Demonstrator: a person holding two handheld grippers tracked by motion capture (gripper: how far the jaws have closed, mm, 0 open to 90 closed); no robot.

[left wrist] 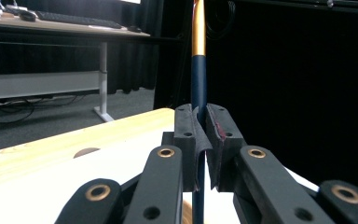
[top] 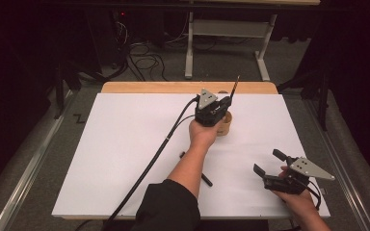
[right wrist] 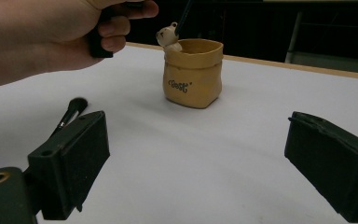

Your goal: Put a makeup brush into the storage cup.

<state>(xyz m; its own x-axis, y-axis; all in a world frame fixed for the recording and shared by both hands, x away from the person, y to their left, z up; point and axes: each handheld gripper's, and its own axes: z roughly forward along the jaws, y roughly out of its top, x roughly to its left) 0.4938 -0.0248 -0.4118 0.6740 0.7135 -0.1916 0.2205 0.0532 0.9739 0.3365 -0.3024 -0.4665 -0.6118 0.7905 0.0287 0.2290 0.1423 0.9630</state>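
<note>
A slim blue-and-gold brush point(left wrist: 198, 79) is clamped upright in the left tool point(left wrist: 199, 144), directly above the tan pot point(right wrist: 193, 72) on the white counter point(top: 125, 144). The right tool point(right wrist: 196, 163) is held wide apart, empty, nearby.

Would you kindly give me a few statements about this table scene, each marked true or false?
1. The left tongs are clamped on a thin brush handle. True.
2. The right tongs hold the tan pot. False: their jaws stand wide open with nothing between them, well short of the pot.
3. A small bear figure sits at the pot's rim. True.
4. The black brush on the white board stands upright in the pot. False: it lies flat on the board by the person's left forearm.
5. The pot lies tipped on its side. False: it stands upright.
</note>
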